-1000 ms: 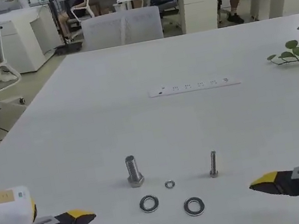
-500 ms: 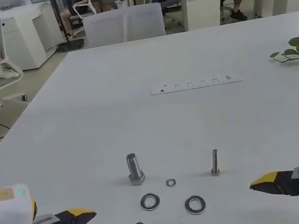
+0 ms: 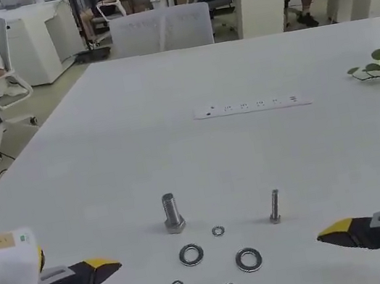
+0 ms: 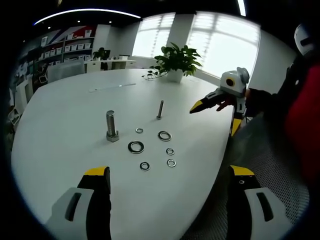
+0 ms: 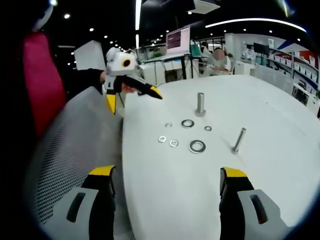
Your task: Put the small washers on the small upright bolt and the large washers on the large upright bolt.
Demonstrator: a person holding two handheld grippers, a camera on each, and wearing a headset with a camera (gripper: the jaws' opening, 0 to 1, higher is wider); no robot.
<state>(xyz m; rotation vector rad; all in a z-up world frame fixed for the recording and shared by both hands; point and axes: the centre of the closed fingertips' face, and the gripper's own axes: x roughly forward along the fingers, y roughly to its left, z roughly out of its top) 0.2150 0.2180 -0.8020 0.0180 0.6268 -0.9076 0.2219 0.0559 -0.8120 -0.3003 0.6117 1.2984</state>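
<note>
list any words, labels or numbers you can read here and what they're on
No text here can be read.
Long white power strip on the white table: small dark marks beside its sockets, too small to read.
Computer monitor in the background of the right gripper view: lit screen, too blurred to read.

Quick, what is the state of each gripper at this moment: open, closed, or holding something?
Left gripper: open, jaws wide apart, holding nothing.
Right gripper: open, jaws wide apart, holding nothing.
</note>
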